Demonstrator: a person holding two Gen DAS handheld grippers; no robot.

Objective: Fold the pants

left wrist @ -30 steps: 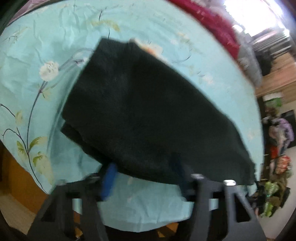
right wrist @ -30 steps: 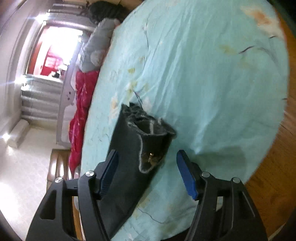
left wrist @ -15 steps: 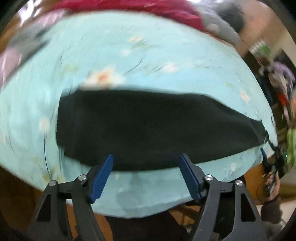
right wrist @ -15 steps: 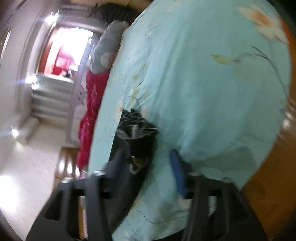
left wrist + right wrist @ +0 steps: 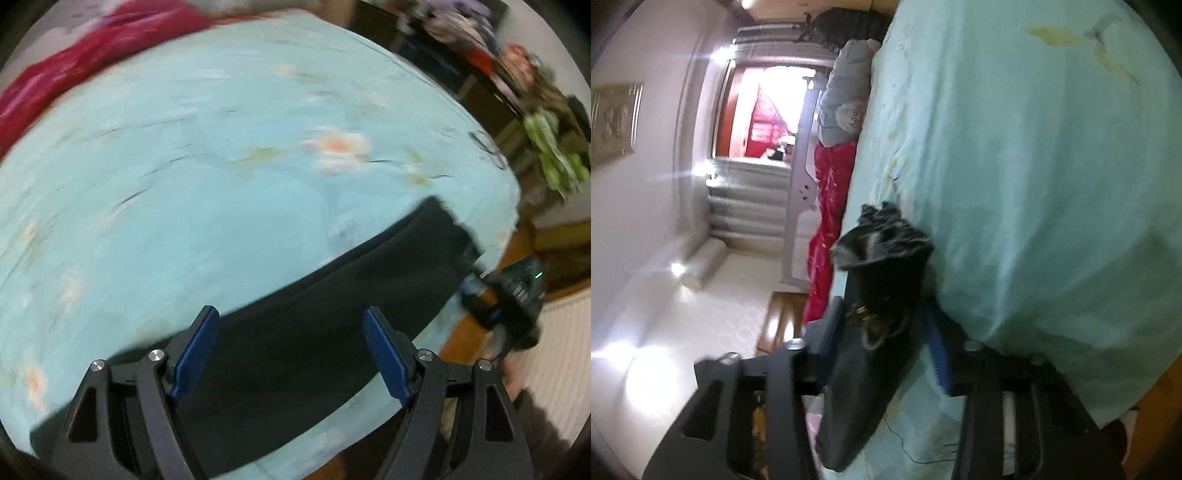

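**Left wrist view: black pants across the bed edge**

My left gripper [image 5: 288, 354] stood wide open above the black pants [image 5: 332, 314], holding nothing. The pants lay as a long band on the light blue flowered sheet [image 5: 221, 184], near its edge. My right gripper [image 5: 886, 332] had its blue fingers [image 5: 938, 350] closed on the waist end of the pants.

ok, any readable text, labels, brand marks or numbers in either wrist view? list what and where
None can be read.
Grey bundle at the far end of the bed: a faint mark on it, too blurred to read.
Right claw body, seen from the left wrist: pale marks beside a green light, too small to read.
Black pants, floral sheet, framed picture: no lettering visible.
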